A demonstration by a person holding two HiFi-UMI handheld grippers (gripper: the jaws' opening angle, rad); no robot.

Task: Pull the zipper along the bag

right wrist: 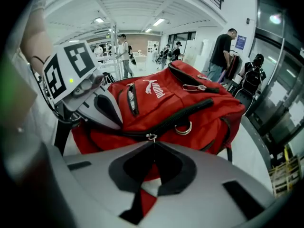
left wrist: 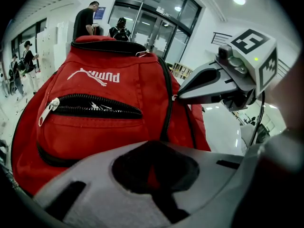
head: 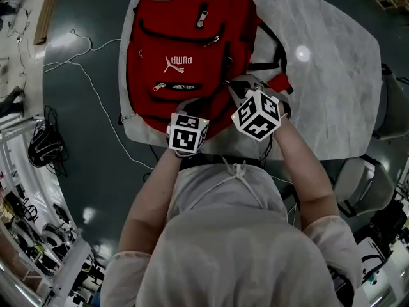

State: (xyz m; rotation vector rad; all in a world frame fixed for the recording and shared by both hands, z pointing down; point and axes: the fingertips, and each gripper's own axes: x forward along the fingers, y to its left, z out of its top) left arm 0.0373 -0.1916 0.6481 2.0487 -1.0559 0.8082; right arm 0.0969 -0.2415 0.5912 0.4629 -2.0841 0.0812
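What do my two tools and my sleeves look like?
Both the left tool and the right tool have grey, wedge-shaped moulded bodies with dark recesses. Each carries a white cube printed with black square markers. The person wears a pale top with short sleeves.

Seen from above, the person [head: 223, 248] wears a loose, pale grey top with sheer short sleeves [head: 128, 261] and a thin white drawstring [head: 238, 169] knotted at the front. The left gripper [left wrist: 156, 167] and right gripper [right wrist: 152, 170] are moulded in matt light grey. Where the jaws meet, each has a dark, rounded recess flanked by narrow dark slots. The left cube [head: 188, 133] and right cube [head: 257, 114] are white, printed with black square markers, each with a small green light on one face. A black cable [left wrist: 259, 118] hangs beneath the right gripper.
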